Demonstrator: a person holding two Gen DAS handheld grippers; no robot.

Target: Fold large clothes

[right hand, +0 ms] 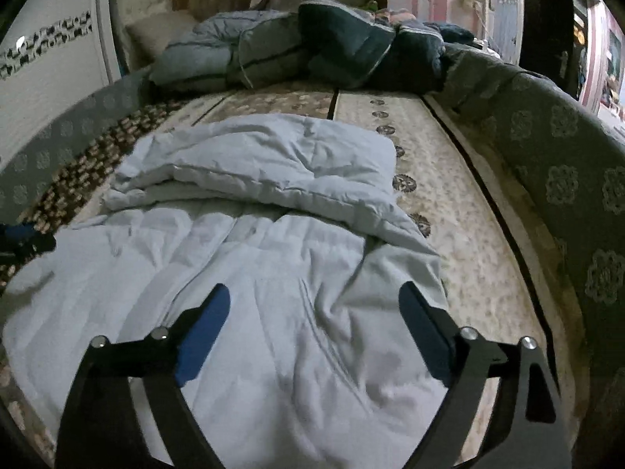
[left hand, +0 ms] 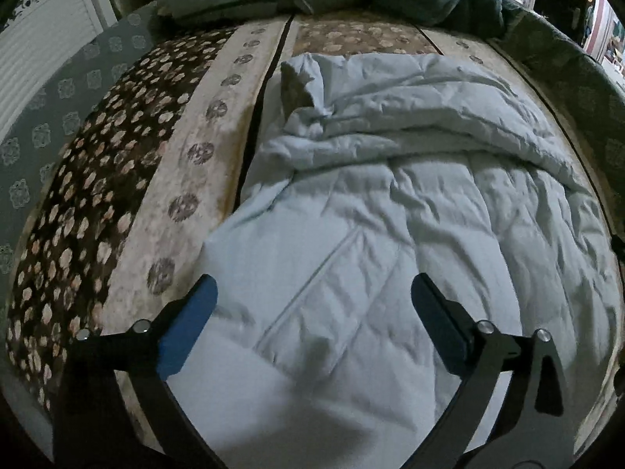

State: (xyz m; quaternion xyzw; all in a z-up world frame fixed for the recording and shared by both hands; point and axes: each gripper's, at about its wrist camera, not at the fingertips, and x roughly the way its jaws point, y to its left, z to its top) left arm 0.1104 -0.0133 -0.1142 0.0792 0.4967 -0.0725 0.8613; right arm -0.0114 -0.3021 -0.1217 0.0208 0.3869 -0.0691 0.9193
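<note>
A large pale blue quilted garment (left hand: 390, 203) lies spread on the patterned bed cover, its far part folded back over itself in a thick layer (left hand: 410, 109). It also shows in the right wrist view (right hand: 254, 242). My left gripper (left hand: 312, 297) is open and empty, hovering above the garment's near left part. My right gripper (right hand: 314, 305) is open and empty above the garment's near right part. The tip of the left gripper (right hand: 27, 240) shows at the left edge of the right wrist view.
The bed has a beige and brown flower-patterned cover (left hand: 164, 179). Folded grey and dark blue bedding (right hand: 312, 47) is piled at the far end. A grey patterned padded side (right hand: 566, 179) runs along the right. A white wall panel (left hand: 43, 54) stands at the left.
</note>
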